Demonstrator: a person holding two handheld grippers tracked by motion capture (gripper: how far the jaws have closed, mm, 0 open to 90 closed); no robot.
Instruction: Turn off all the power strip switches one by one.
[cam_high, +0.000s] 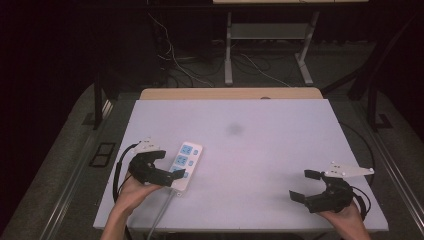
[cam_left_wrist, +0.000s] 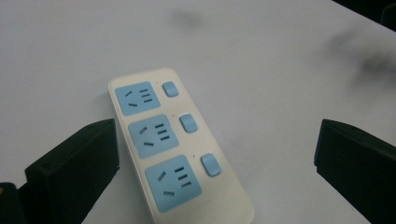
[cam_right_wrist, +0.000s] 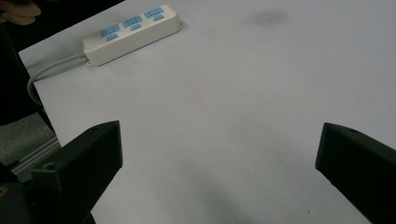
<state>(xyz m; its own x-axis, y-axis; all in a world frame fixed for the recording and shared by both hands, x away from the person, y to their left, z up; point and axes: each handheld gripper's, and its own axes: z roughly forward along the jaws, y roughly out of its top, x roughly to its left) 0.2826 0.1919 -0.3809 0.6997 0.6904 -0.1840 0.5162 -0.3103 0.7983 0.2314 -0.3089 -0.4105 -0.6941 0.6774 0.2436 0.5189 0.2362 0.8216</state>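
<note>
The power strip (cam_high: 184, 165) lies flat on the surface (cam_high: 260, 150) (3 sockets up); left gripper (cam_high: 167, 162) beside it and right gripper (cam_high: 303, 185) well apart hold their fingers open, empty.

The claw (cam_right_wrist: 219, 172) has its two black jaws spread wide at the bottom corners, nothing between them, just bare white surface (cam_right_wrist: 233, 116). Up in the top left lies a white power strip (cam_right_wrist: 132, 33) with three blue sockets and little blue switches alongside, sitting at a slant near the surface's edge. Its grey cord (cam_right_wrist: 49, 70) runs off the left end and curls down over the edge. There's a faint dark smudge (cam_right_wrist: 268, 17) on the surface near the top, well apart from the strip. A bit of a hand (cam_right_wrist: 18, 14) pokes in at the top left corner.
</note>
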